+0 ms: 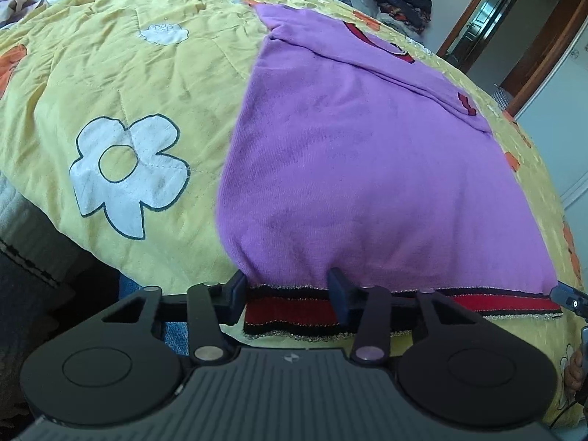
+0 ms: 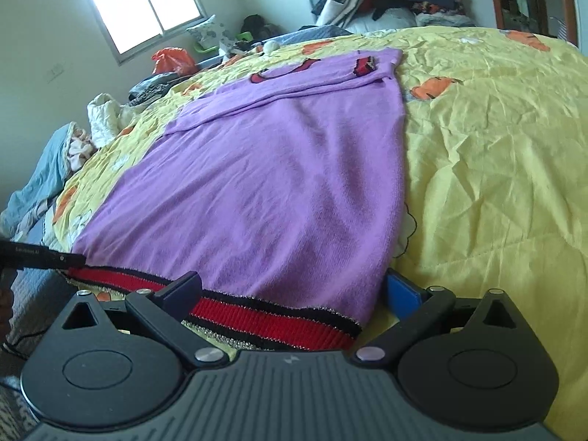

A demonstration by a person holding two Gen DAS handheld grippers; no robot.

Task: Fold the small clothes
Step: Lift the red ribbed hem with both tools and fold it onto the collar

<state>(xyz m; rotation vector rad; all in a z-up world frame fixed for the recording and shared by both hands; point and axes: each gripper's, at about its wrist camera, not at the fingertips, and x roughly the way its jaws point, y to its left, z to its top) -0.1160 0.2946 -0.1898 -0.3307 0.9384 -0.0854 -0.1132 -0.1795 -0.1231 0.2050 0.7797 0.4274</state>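
Flat on the yellow quilt (image 2: 496, 154) lay the purple sweater (image 2: 264, 183), sleeves folded across its top, red-and-black hem (image 2: 272, 321) at the near edge. Both grippers, left (image 1: 288, 296) and right (image 2: 294, 294), stood spread astride the hem corners, gripping nothing. Bare quilt stretched either side.

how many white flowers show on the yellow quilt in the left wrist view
2. One large white flower lies left of the purple sweater, near the quilt's front edge. A smaller one sits farther back. The sweater may hide others.
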